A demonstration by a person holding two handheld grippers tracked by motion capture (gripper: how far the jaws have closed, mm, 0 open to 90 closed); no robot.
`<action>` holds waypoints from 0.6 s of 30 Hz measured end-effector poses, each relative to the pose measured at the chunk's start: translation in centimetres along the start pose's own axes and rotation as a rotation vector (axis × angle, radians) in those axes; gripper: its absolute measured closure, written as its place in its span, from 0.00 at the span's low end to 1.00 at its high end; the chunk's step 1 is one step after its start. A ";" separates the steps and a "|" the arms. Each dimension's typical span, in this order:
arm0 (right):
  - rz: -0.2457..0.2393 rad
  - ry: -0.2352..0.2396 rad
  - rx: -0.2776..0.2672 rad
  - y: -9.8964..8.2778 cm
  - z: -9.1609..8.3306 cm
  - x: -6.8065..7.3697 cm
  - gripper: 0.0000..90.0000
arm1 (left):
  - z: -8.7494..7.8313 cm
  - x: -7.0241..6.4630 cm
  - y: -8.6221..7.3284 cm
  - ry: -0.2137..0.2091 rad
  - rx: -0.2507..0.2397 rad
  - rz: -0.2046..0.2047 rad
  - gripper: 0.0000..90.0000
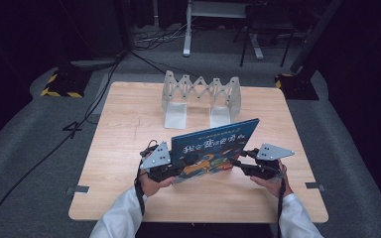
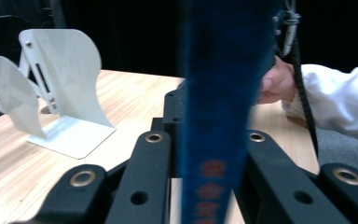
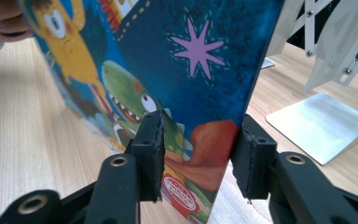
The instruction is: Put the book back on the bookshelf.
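A person in white sleeves sat at a light wooden table (image 1: 129,129), holding a black two-jaw gripper in each hand. Between the two grippers stood a thin blue picture book with cartoon monsters on its cover (image 1: 213,148), raised upright near the front middle of the table, its cover facing the person and its top edge sloping up toward the right. The left gripper (image 1: 176,166), topped by a grey three-cornered plate, met the book's left edge; in the left gripper view its jaws stood on either side of the blue book's edge (image 2: 219,116), pressed against it and clamped on it. The right gripper (image 1: 235,162) held the book's lower right edge; in the right gripper view its jaws sat on both faces of the cover (image 3: 186,93), one pad over a green monster, gripping the book. Well behind the book, toward the far edge of the table, stood a white metal expanding book rack with a scissor-lattice back and flat base plates (image 1: 201,96). Black cables ran across the grey carpeted floor (image 1: 25,148) beyond the table
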State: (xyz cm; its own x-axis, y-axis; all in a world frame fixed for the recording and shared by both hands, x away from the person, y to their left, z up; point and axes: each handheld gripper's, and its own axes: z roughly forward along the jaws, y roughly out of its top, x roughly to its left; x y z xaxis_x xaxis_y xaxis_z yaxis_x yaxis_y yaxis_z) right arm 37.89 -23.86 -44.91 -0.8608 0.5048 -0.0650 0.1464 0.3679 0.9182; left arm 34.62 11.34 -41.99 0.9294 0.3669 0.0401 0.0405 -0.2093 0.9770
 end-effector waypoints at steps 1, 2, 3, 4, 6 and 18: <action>0.004 -0.005 -0.001 0.0 0.0 0.0 0.64 | 0.0 0.0 0.0 -0.001 0.000 -0.002 0.90; 0.007 -0.018 -0.001 0.0 0.1 0.0 0.63 | 0.1 -0.1 0.0 -0.012 -0.001 -0.005 0.91; 0.011 -0.045 0.008 0.0 0.1 0.1 0.62 | 0.1 -0.1 0.0 -0.002 0.001 -0.002 0.92; 0.012 -0.062 0.020 -0.1 0.2 0.1 0.58 | 0.1 -0.1 0.0 0.018 0.004 0.001 0.92; 0.023 -0.070 0.048 -0.2 0.4 0.0 0.51 | 0.1 -0.1 0.0 0.029 0.005 0.007 0.92; 0.087 -0.131 0.132 -3.3 -2.6 -0.6 0.40 | -0.4 -0.2 0.4 0.075 0.017 0.019 0.92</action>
State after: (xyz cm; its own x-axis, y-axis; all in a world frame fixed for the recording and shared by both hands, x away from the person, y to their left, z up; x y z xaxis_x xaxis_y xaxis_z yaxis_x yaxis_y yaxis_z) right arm 36.62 -27.42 -46.88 -0.7726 0.6332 -0.0458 0.2874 0.4132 0.8641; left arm 34.26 11.56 -41.56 0.8999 0.4296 0.0747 0.0299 -0.2317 0.9723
